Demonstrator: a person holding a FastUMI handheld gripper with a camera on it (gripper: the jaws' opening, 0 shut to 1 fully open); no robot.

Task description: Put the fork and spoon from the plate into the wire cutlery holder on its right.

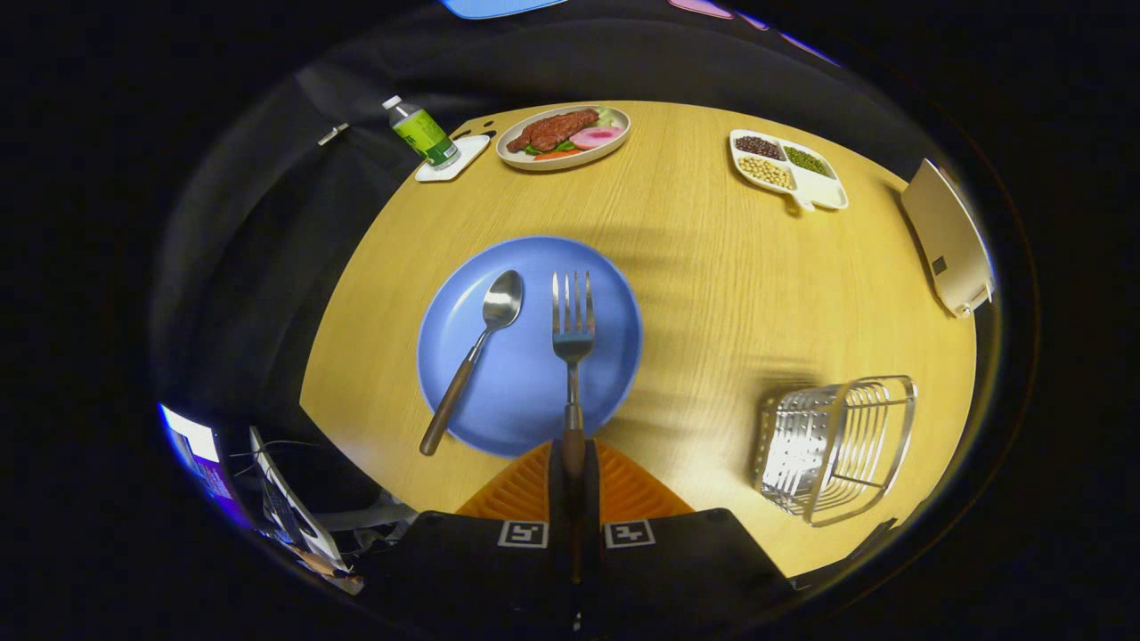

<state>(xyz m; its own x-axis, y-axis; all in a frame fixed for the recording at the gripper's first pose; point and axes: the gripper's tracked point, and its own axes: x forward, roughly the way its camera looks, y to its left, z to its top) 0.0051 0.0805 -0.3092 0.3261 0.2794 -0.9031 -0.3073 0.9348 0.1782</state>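
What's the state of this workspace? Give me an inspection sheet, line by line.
Surface: wooden table.
Job's things: fork held above the blue plate; spoon lying on the plate; wire cutlery holder on the plate's right, with no cutlery in it.
Clutter: bottle on a coaster; food dish; divided bean tray; pale board at the table's edge.
Gripper: gripper shut on the fork's handle.
Cables: nothing seen on the table.
Surroundings: black cloth wall.
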